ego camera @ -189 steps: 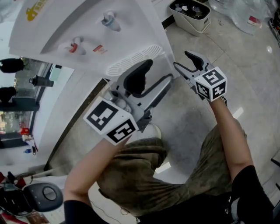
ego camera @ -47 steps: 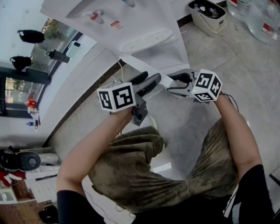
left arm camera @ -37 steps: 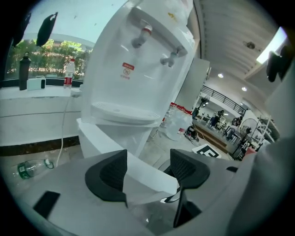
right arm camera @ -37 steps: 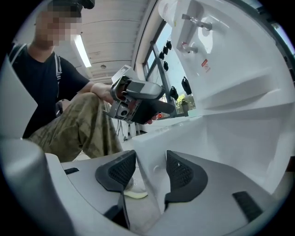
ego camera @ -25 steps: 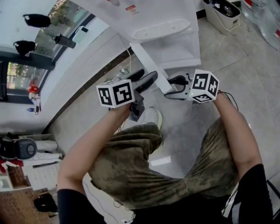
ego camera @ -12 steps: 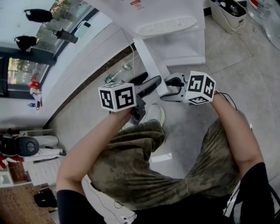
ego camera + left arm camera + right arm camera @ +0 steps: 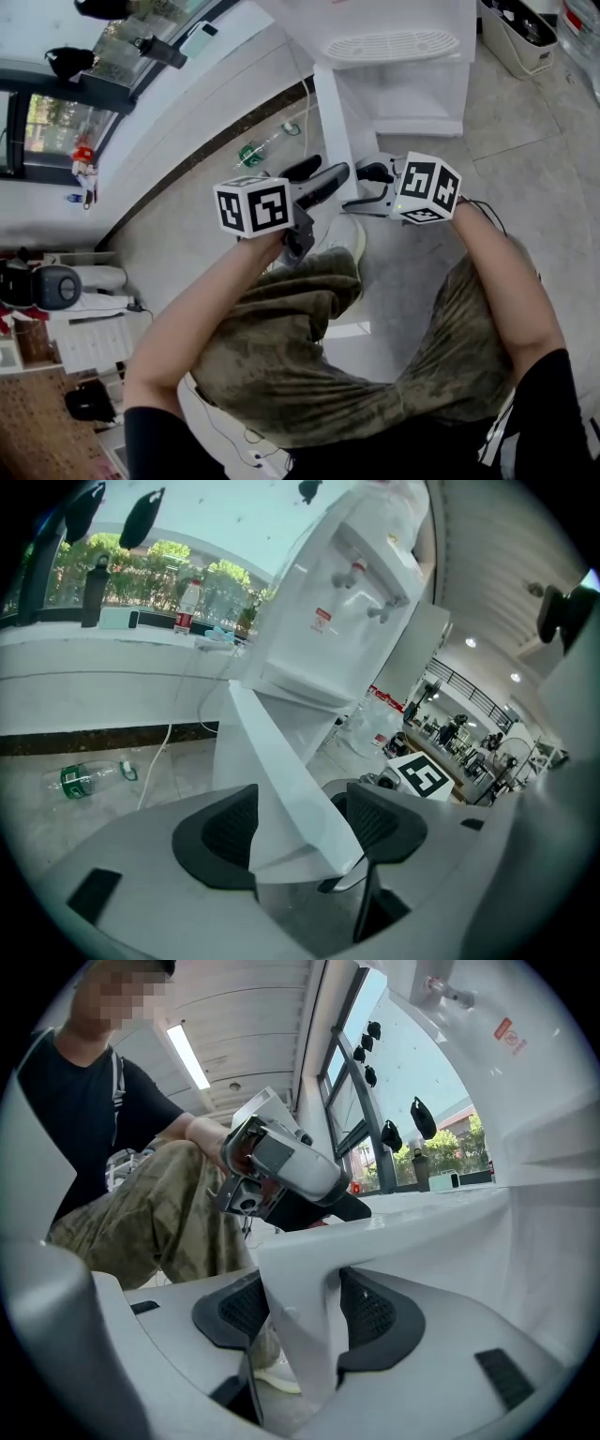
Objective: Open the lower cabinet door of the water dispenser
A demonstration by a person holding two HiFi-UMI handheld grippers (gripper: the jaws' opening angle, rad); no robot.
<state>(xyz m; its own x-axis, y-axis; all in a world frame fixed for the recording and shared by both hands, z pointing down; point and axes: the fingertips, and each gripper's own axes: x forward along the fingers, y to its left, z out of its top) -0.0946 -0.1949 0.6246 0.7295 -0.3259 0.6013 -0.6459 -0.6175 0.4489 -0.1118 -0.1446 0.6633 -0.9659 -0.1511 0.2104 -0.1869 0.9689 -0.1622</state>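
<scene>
The white water dispenser [image 7: 403,47] stands on the floor ahead, and its lower cabinet [image 7: 412,94] is showing inside. The white cabinet door [image 7: 337,131] stands swung out, with its free edge toward me. My left gripper [image 7: 328,171] is shut on that edge from the left. In the left gripper view the door [image 7: 281,789] fills the gap of the left gripper [image 7: 295,832]. My right gripper [image 7: 361,187] holds the same edge from the right. In its own view the door [image 7: 295,1279] sits between the pads of the right gripper [image 7: 298,1312], whose jaws have just been opening a little.
A green bottle [image 7: 251,153] and a white cord [image 7: 300,112] lie on the floor by the wall, left of the dispenser. A beige bin [image 7: 520,33] stands to its right. The person's shoe [image 7: 347,239] and knees are just below the grippers.
The cabinet door has swung wider out from the dispenser. Both grippers have travelled with its free edge, staying close together.
</scene>
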